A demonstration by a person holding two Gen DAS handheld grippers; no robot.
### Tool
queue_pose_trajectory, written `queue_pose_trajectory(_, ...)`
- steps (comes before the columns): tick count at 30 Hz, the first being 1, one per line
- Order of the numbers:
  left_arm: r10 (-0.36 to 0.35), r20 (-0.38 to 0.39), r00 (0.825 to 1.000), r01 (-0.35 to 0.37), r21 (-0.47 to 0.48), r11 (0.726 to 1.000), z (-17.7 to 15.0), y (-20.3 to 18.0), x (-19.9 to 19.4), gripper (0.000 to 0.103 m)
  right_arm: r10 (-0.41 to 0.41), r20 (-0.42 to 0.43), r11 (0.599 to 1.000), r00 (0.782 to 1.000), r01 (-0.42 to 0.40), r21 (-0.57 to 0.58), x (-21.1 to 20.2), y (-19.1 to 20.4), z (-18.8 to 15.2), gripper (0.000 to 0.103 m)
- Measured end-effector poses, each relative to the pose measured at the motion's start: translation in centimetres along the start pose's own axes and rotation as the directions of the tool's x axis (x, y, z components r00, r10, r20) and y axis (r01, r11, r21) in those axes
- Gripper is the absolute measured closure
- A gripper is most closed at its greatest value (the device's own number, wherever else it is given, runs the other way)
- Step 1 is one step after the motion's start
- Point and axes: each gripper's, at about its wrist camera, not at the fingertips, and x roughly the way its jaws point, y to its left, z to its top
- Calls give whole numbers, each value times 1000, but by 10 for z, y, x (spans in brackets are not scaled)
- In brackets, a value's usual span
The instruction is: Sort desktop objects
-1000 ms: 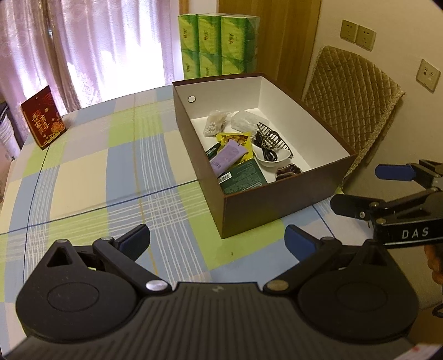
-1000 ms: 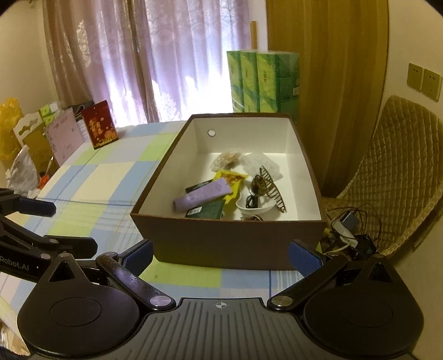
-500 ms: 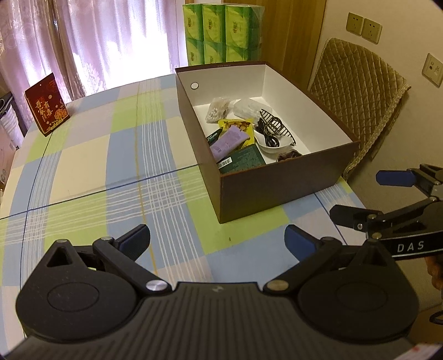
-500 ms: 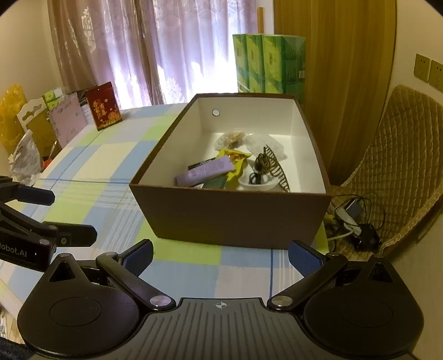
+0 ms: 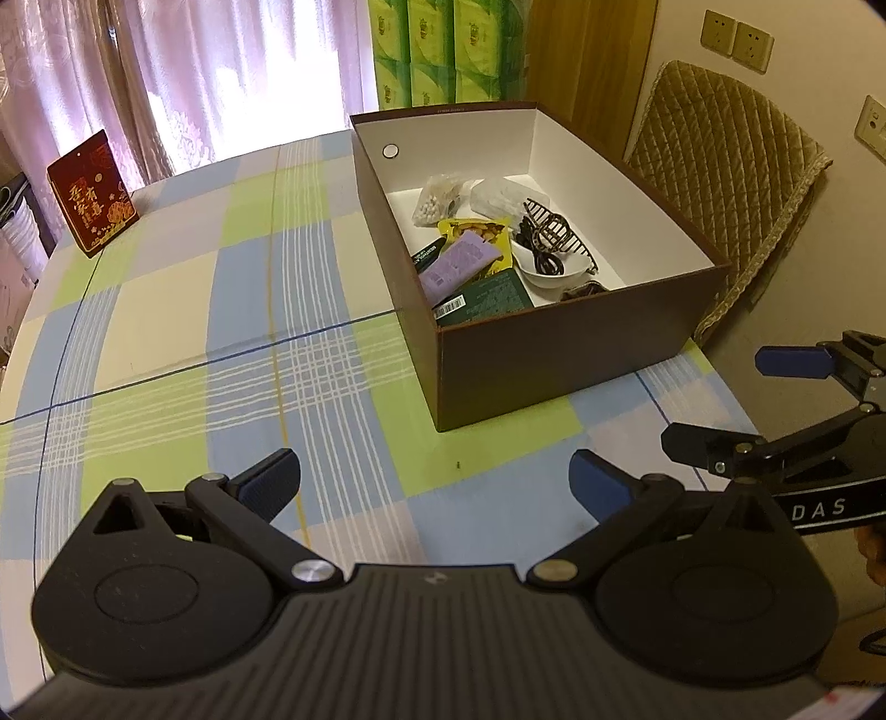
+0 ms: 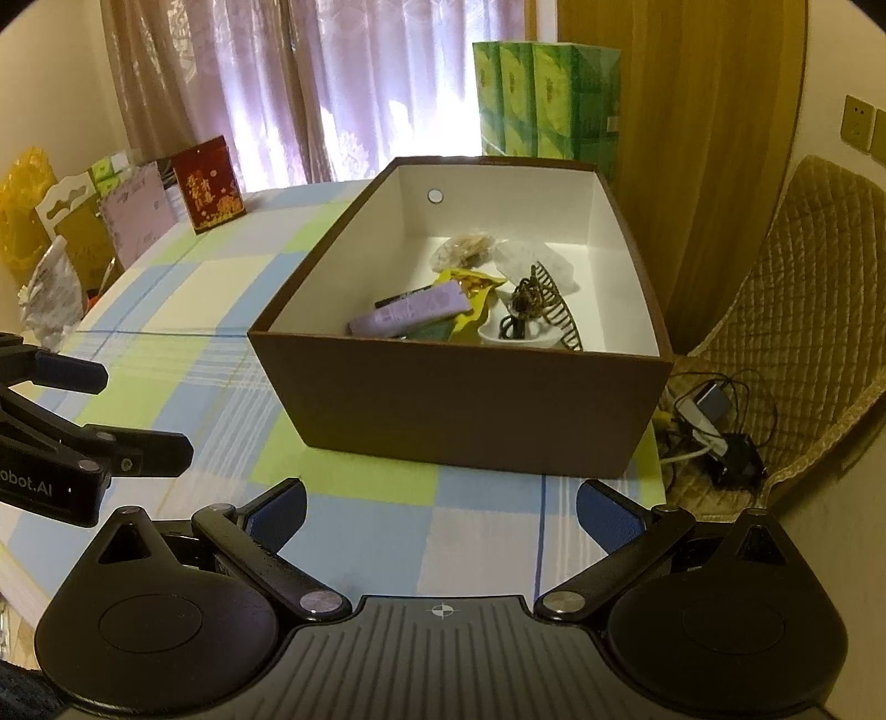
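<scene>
A brown box (image 5: 559,354) with a white inside stands on the checked tablecloth; it also shows in the right wrist view (image 6: 470,399). Inside lie a purple packet (image 5: 459,266), a yellow snack bag (image 5: 476,228), a dark green packet (image 5: 487,296), a white bowl (image 5: 554,271) with a black cable, a brown hair claw (image 5: 559,227) and two clear bags. My left gripper (image 5: 434,482) is open and empty above the cloth, in front of the box. My right gripper (image 6: 440,507) is open and empty, in front of the box's near wall.
A red card box (image 5: 91,194) stands at the table's far left. Green tissue packs (image 5: 443,50) are stacked behind the box. A quilted chair (image 5: 725,177) is to the right. Chargers and cables (image 6: 714,426) lie beside the table. Bags and cards (image 6: 83,221) crowd the left edge.
Both grippers have drawn back and up from the box, so it looks smaller and farther. Both stay open and empty. The box's contents have not moved.
</scene>
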Motion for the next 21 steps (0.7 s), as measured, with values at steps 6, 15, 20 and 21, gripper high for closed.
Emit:
queue_pose_trajectory(6,10,-18,1000,-10,-7,1000,-1,-1,6,1,-2,-24,1000,1000,2,-15,9,-1,-4,2)
queue_pose_trajectory(15,28,-37,999,-28,-8,1000,-2,-1,13,1,-2,-59,999,998,0,-33,22,-2,-11,2)
queue_pose_trajectory(20,33,-45,998,-34,-5,999,-2,-2,16,1,-1,-72,999,997,-2,-40,26,-3,-12,2)
queue_pose_trajectory(21,34,-48,998,-34,-4,999,-2,-2,17,1,-1,-75,999,997,-2,-42,27,-3,-13,2)
